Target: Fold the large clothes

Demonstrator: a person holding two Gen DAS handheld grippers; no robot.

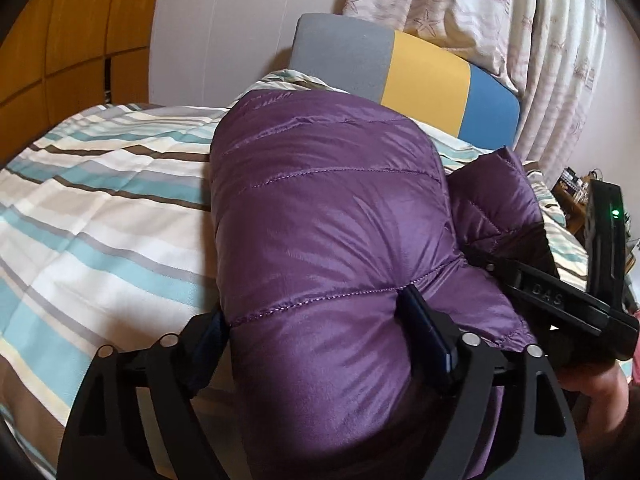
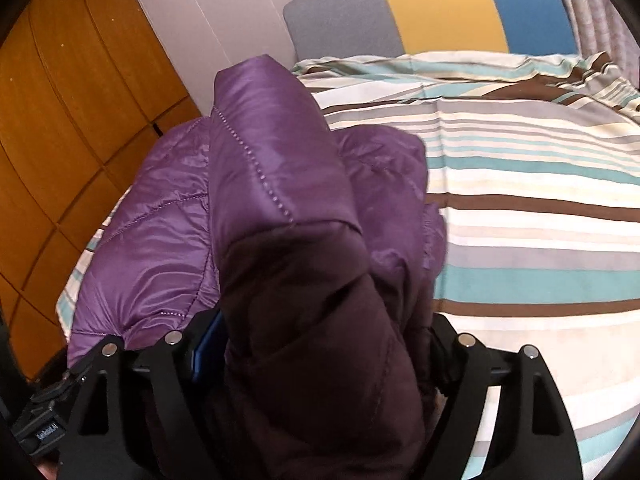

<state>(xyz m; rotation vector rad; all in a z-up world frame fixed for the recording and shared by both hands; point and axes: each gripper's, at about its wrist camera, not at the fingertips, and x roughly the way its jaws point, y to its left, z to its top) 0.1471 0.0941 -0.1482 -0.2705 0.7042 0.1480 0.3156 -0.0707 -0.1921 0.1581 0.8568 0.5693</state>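
Note:
A purple quilted down jacket [image 1: 328, 208] lies bunched on the striped bed cover [image 1: 100, 208]. In the left wrist view my left gripper [image 1: 316, 328] stands wide, and a puffy roll of the jacket fills the gap and bulges over both fingers. In the right wrist view a raised fold of the jacket [image 2: 272, 160] runs back between the spread fingers of my right gripper [image 2: 320, 344], its near part in dark shadow. The rest of the jacket spreads to the left on the bed [image 2: 520, 200]. The fabric touches the pads on both grippers, and I see no firm pinch.
A grey, yellow and blue headboard cushion [image 1: 424, 76] stands at the far end of the bed. Wooden wardrobe doors [image 2: 60, 120] rise on the left and a patterned curtain [image 1: 520, 20] hangs at the right. The other tool's black housing [image 1: 560, 300] and a hand [image 1: 600, 392] sit close on the right.

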